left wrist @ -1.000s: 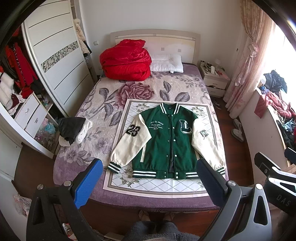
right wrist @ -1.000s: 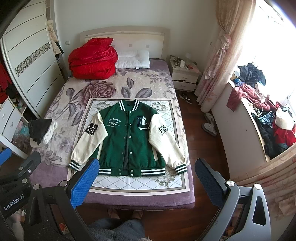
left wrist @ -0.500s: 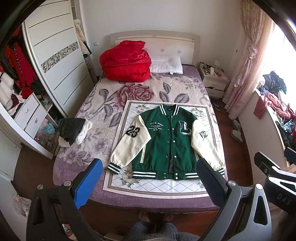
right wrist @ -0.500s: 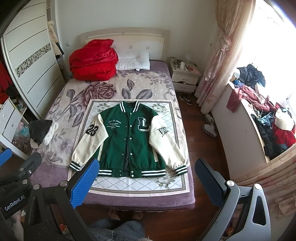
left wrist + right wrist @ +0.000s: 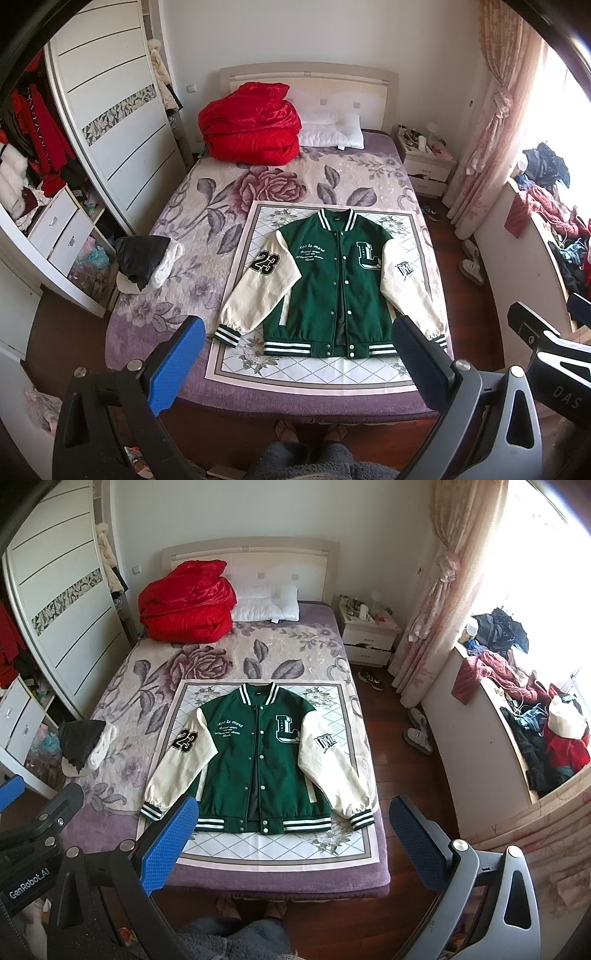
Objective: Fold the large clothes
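Observation:
A green varsity jacket [image 5: 332, 280] [image 5: 258, 760] with cream sleeves lies flat and face up on a patterned mat [image 5: 321, 369] [image 5: 280, 845] at the foot of the bed, collar toward the headboard. Its sleeves spread out and down, with a "23" patch on the left one. My left gripper [image 5: 295, 354] hovers open above the bed's foot edge, well short of the jacket hem. In the right wrist view my right gripper [image 5: 291, 838] is open too, held at the same height, nothing between its blue pads.
A red quilt [image 5: 251, 125] and white pillow [image 5: 332, 129] sit at the headboard. A black and white clothes pile [image 5: 144, 262] lies at the bed's left edge. Wardrobe [image 5: 110, 122] stands left, nightstand [image 5: 369, 635] and cluttered ledge [image 5: 517, 716] right. The person's feet [image 5: 310, 432] show below.
Both cameras have drifted slightly, so the jacket and bed sit a little lower in view. Both grippers stay open and the jacket lies untouched.

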### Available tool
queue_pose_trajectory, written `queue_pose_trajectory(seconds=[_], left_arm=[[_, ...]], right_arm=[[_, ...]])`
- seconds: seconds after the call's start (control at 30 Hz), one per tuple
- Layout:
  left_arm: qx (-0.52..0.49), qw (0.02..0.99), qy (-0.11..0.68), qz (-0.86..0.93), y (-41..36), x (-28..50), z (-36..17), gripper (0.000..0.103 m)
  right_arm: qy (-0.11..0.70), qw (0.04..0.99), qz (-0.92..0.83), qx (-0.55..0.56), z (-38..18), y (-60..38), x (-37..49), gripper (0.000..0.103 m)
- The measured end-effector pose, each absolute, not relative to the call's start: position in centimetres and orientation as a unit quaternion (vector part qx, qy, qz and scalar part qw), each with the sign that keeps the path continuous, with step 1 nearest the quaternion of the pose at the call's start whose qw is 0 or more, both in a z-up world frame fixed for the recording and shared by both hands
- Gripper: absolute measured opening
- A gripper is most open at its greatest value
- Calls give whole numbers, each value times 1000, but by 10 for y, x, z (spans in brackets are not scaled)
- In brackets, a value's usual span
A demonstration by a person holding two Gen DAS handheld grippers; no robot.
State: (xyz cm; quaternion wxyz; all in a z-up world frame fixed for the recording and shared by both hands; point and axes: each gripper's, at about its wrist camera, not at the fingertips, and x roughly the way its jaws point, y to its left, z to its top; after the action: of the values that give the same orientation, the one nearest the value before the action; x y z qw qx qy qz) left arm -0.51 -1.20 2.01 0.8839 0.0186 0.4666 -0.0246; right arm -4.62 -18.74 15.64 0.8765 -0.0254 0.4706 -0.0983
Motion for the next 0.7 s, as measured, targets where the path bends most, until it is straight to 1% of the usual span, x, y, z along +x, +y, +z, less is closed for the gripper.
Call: queue_pose_trajectory(seconds=[0.03, 0.33, 0.57, 0.67, 0.7], left_arm=[[19, 884, 466, -24, -13, -5, 22, 103], [19, 885, 465, -25, -13, -6, 21, 103], [14, 884, 467, -24, -14, -4, 24, 103], [20, 891, 454, -6, -16, 23, 24, 103], [24, 894, 447, 6, -15, 34, 20, 103]], right_arm=[[471, 877, -98, -25, 172, -183, -45, 103], [468, 878, -98, -26, 166, -186, -50, 103], [472, 875, -103, -25, 178, -178, -42, 103], [479, 871, -109, -10, 174, -183, -31, 103], [479, 871, -111, -2, 163, -191, -27, 103]])
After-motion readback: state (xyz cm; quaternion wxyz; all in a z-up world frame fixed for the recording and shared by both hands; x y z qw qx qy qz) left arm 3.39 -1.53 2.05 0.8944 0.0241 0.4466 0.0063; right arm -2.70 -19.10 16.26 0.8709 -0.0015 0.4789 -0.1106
